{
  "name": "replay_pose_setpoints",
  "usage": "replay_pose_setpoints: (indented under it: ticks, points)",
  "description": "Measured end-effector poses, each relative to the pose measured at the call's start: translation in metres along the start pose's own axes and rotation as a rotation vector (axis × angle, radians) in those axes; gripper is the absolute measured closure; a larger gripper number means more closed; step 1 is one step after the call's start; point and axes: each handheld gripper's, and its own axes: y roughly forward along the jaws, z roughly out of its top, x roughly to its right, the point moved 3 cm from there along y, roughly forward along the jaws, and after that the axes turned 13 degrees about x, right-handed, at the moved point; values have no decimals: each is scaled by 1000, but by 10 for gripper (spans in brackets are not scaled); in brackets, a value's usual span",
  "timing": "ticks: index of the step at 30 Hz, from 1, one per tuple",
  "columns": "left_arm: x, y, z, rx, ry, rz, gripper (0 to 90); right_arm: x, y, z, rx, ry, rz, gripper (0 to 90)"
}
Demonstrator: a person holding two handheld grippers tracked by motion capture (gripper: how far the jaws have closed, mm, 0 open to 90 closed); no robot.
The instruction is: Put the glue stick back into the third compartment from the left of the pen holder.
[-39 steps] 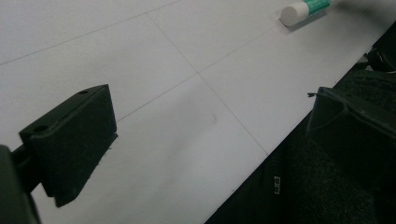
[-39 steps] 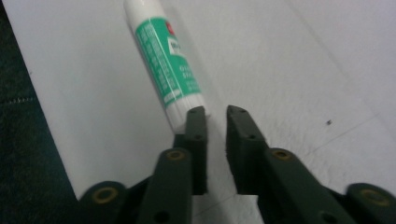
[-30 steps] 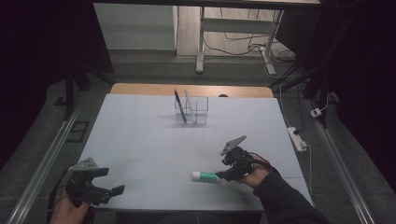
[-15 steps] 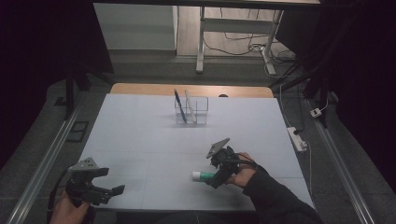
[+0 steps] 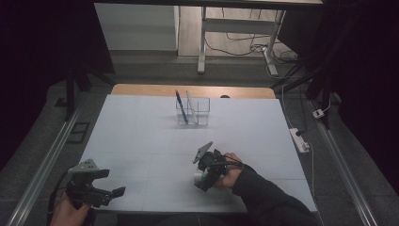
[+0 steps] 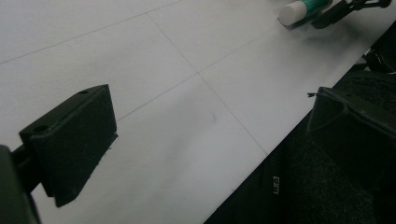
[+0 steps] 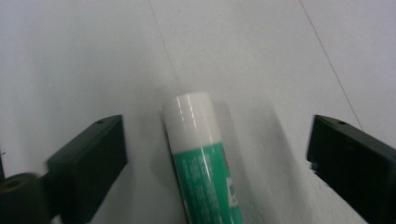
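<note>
glue stick [image 7: 201,158] flat between right claw [image 7: 217,158] jaws, untouched.

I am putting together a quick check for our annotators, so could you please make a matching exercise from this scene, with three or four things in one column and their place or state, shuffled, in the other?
Things:
1. glue stick
2. clear holder
3. left gripper
4. right gripper

Places or states:
A. at the near left corner of the table, jaws open on nothing
B. at the far middle, with pens standing in it
C. lying flat, white cap and green body
D. jaws wide on either side of the stick, not pressing it

Pairs: 1-C, 2-B, 3-A, 4-D
</note>
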Motion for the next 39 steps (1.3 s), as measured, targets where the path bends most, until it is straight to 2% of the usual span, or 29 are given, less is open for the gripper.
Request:
replay_pose_setpoints:
  ticks: [2,3,5,6,7,8,13,14,15,17,26,28,29,34,39]
  points:
    - [0,0,0,0,0,1,14,-1,2,1,-10,-16,25,192]
    - [0,0,0,1,0,1,14,-2,3,2,-18,-14,34,213]
    - [0,0,0,2,-1,1,14,-3,4,2,-30,-25,47,330]
    - [0,0,0,2,-1,1,14,-4,4,2,-33,-32,60,359]
    - [0,0,0,2,-1,1,14,-4,3,3,-67,-58,40,398]
    - [0,0,0,2,-1,1,14,-5,5,3,-42,-44,64,444]
    - [0,0,0,1,0,1,14,-6,6,3,-51,-59,72,577]
    - [0,0,0,1,0,1,14,-5,3,4,-86,-81,56,610]
    - [0,0,0,1,0,1,14,-5,5,4,-61,-67,75,613]
    - [0,0,0,1,2,1,14,-6,5,3,-52,-73,83,629]
    - [1,0,0,1,2,1,14,-5,3,4,-61,-51,44,652]
    - [1,0,0,1,3,1,14,-3,1,5,-39,-29,52,652]
    - [1,0,0,1,3,1,14,-2,0,5,-37,-23,36,652]
    - [1,0,0,0,3,2,14,0,-5,8,1,-25,30,652]
    - [1,0,0,1,3,2,14,4,-13,12,44,2,5,653]
